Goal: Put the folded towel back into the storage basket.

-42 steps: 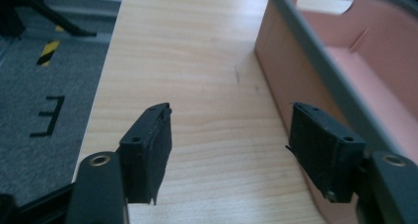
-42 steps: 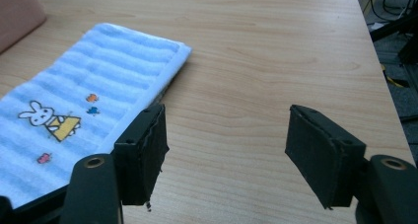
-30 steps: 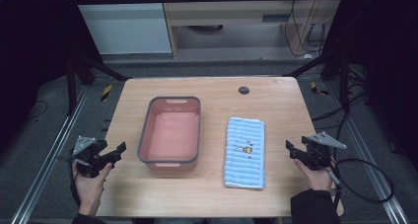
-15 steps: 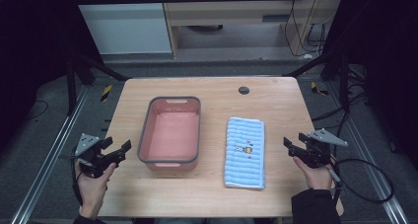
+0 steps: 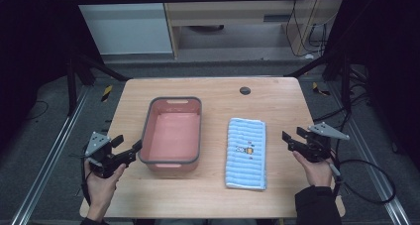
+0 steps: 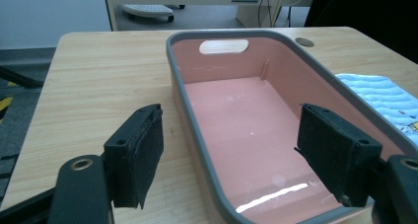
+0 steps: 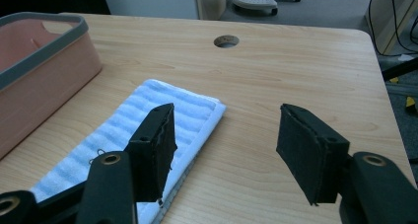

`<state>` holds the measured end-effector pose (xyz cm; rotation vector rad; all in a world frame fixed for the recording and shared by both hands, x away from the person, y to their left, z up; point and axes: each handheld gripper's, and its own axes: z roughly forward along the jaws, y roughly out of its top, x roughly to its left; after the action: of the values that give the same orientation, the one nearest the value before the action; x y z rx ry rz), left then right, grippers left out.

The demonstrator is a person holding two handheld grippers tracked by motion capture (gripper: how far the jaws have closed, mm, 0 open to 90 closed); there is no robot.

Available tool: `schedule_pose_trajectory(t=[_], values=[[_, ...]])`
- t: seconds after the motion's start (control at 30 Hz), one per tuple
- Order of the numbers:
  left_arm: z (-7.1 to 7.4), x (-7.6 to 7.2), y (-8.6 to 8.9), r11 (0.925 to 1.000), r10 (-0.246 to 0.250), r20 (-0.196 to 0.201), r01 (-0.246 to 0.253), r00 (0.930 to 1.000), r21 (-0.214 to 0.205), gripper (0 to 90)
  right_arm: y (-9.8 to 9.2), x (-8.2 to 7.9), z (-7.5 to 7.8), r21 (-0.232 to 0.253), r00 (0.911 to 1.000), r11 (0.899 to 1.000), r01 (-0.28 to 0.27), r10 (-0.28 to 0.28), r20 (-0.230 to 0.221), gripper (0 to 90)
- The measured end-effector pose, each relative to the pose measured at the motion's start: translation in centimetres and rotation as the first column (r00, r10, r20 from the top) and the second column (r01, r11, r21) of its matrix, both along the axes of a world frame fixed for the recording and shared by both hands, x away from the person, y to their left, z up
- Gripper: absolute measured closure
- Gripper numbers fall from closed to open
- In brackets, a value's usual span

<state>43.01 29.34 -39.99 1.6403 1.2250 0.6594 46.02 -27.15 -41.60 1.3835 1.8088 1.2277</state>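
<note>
An empty pink bin (image 5: pixel 173 136) with a grey rim stands left of the table's middle. To its right lies a folded blue striped towel (image 5: pixel 246 153) with a small picture on it. My left gripper (image 5: pixel 128 144) is held open at the bin's near left corner, and in the left gripper view (image 6: pixel 231 130) its jaws stand either side of the bin's (image 6: pixel 217 61) left rim without touching it. Open as well, my right gripper (image 5: pixel 293 135) hovers right of the towel and points toward it. Its jaws (image 7: pixel 226 130) have just been closing a little, with nothing between them, above the towel's (image 7: pixel 162 98) right edge.
A round cable hole (image 5: pixel 244 90) sits near the wooden table's (image 5: pixel 198 200) far edge. Metal rails run along the floor on both sides. A cable trails from the right gripper over the table's right edge. Cabinets stand beyond the table.
The left gripper has moved right, closer to the bin's near left corner. The right gripper has risen slightly and edged toward the towel.
</note>
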Motion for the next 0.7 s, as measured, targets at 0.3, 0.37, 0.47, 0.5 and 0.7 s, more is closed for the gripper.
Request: schedule_pose_trajectory(t=[0.3, 0.37, 0.47, 0.5, 0.7], values=[[1.6, 0.4, -2.2, 0.999, -0.039, 0.041, 0.04, 0.9984, -0.02, 25.9, -0.4, 0.6, 0.8, 0.005, 0.9999, 1.0, 0.006, -0.006, 0.012, 40.6], [1.9, 0.7, -3.1, 0.998, -0.057, 0.046, 0.059, 0.9973, -0.025, 26.1, -0.3, 0.6, 1.0, -0.001, 0.9999, 1.0, 0.004, -0.004, 0.017, 41.4], [2.0, 0.8, -4.2, 0.997, -0.073, 0.053, 0.074, 0.9959, -0.023, 26.5, -0.3, 0.7, 1.3, 0.006, 0.9999, 1.0, -0.005, 0.005, 0.016, 42.5], [2.0, 0.8, -4.2, 0.997, -0.073, 0.053, 0.074, 0.9959, -0.023, 26.7, -0.3, 0.7, 1.4, 0.01, 0.9998, 1.0, -0.005, 0.005, 0.019, 42.7], [2.2, 1.0, -6.4, 0.9941, -0.105, 0.063, 0.106, 0.9925, -0.023, 27.3, 0.1, 1.0, 1.9, 0.008, 0.9993, 1.0, -0.022, 0.022, 0.03, 42.8]])
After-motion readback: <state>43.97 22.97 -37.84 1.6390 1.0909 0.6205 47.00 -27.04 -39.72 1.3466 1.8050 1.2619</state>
